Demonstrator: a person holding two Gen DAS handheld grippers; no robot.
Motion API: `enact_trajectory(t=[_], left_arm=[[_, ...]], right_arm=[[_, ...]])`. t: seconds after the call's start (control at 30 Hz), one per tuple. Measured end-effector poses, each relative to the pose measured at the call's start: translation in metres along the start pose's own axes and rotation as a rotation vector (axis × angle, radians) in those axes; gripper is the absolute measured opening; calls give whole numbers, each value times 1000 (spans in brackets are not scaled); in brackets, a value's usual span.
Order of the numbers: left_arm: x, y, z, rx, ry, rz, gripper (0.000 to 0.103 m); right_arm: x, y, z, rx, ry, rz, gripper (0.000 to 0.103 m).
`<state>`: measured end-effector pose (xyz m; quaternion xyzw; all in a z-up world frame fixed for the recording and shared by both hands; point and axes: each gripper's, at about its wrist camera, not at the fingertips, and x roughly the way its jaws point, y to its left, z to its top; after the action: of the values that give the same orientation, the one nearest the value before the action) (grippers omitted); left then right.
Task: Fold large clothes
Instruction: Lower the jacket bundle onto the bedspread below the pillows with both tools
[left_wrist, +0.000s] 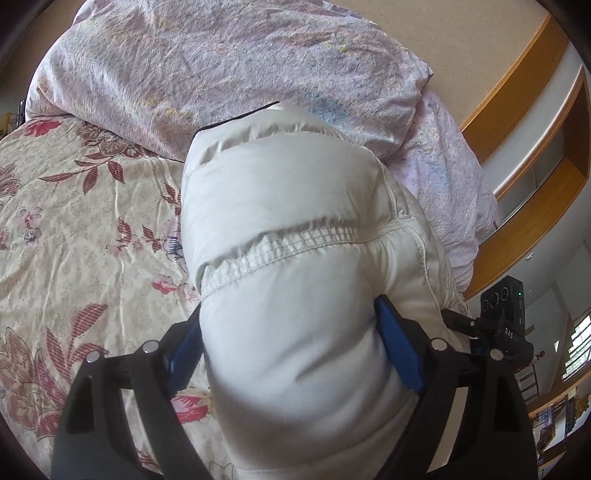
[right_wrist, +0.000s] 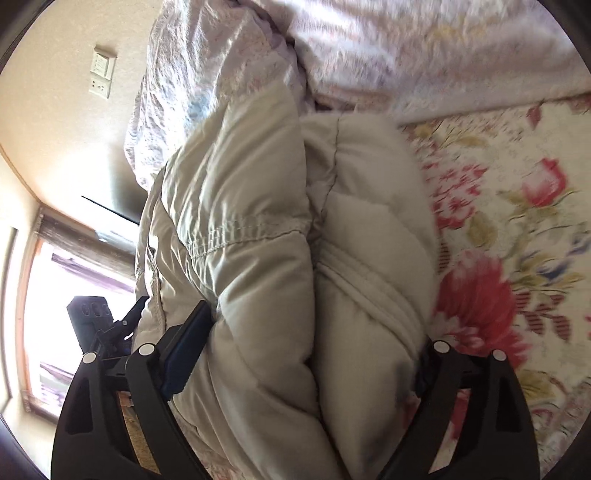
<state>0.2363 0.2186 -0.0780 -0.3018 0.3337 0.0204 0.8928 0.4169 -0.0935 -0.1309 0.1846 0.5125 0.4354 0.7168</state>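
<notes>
Grippers: left gripper (left_wrist: 291, 354) and right gripper (right_wrist: 310, 354) spread wide, puffy white quilted jacket (left_wrist: 295, 221) bulging between each's blue pads | advice: draw back straight, leaving folded bundle flat on floral bedsheet (left_wrist: 74, 221).

A puffy white quilted jacket (left_wrist: 295, 229) is bunched into a thick roll on the flowered bed, its stitched elastic seams showing, one end reaching the pale duvet.
</notes>
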Motion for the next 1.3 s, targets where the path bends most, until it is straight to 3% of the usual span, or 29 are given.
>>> enact_trajectory(t=[0.3, 0.43, 0.6, 0.77, 0.97, 1.3], left_arm=[[-38, -38, 1, 175, -137, 209, 91], [-45, -60, 2, 240, -175, 259, 93], [-32, -72, 5, 297, -160, 322, 93], [-17, -72, 12, 321, -147, 370, 93], [4, -66, 12, 335, -136, 399, 94], [40, -56, 13, 337, -108, 406, 101]], right_arm=[[-84, 27, -4, -85, -246, -205, 89], [-80, 61, -7, -196, -285, -281, 81], [-47, 94, 1, -337, -347, -378, 65], [-20, 104, 6, -376, -375, -411, 60], [7, 93, 3, -411, -375, -524, 60], [30, 61, 6, -387, -306, -514, 61]])
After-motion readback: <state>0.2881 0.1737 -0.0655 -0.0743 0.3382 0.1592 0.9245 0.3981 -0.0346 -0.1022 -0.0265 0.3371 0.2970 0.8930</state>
